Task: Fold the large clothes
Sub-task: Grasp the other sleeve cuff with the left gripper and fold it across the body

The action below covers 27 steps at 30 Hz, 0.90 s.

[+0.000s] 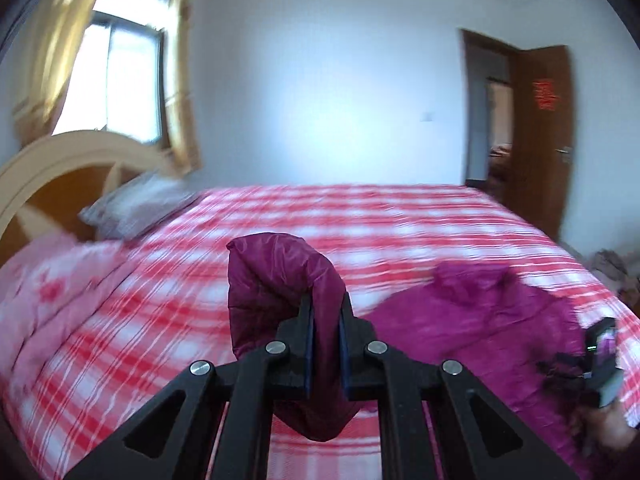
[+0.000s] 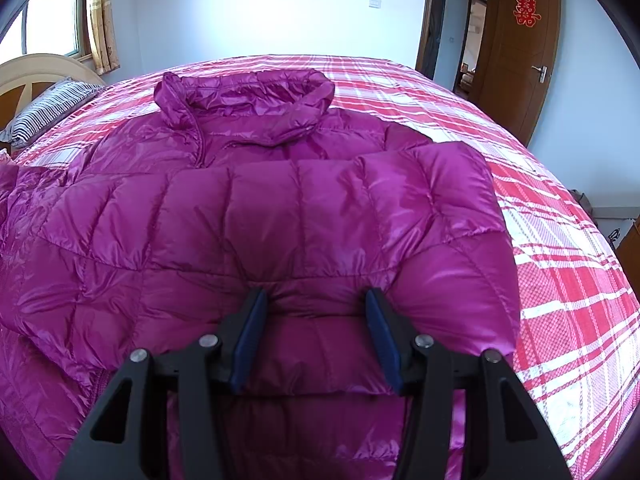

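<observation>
Two tongs at work on a purple jacket (image 2: 256,216) spread on a checked bed (image 2: 560,280). Left gripper (image 1: 325,320) clamped on a raised sleeve end (image 1: 280,280); best carried across evenly, kept taut. Right gripper (image 2: 316,320) half apart, pressing the folded part, nothing pinched. Bare bedspread rightward, edge near.

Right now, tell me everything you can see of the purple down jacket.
The purple down jacket is shiny, quilted and puffy, with a zipper and a ruffled stand-up collar. It lies on the red-and-white checked bedspread, collar toward the far side, one sleeve folded across its front. The left gripper is shut on a bunched fold of it, held above the bed. The right gripper presses on the near part, jaws half apart with puffed fabric between them.
</observation>
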{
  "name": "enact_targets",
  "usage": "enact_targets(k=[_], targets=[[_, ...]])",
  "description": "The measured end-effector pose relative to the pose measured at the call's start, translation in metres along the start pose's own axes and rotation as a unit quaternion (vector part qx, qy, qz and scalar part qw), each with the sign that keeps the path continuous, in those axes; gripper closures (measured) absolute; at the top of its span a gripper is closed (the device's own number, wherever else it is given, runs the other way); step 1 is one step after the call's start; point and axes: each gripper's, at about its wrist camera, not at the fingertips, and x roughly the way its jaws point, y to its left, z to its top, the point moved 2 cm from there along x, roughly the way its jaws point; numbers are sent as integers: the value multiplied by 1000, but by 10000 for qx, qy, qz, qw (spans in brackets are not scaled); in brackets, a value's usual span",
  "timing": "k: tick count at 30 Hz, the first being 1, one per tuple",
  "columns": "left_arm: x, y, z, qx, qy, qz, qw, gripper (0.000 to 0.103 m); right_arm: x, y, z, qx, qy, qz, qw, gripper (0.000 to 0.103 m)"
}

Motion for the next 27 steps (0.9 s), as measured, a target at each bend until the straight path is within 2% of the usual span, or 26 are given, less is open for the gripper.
enact_targets(k=[7, 14, 21, 27], targets=[[3, -88, 12, 599, -61, -757, 9953, 94, 0, -1, 0, 48, -10, 61, 10000, 47], [39, -158, -15, 828, 304, -1236, 9884, 94, -1, -4, 0, 122, -28, 158, 9998, 47], [93, -216, -65, 890, 919, -1384, 9821, 94, 0, -3, 0, 134, -32, 190, 9997, 46], [120, -247, -91, 960, 1202, -1491, 9768, 93, -1, -4, 1, 172, -42, 242, 9996, 46]])
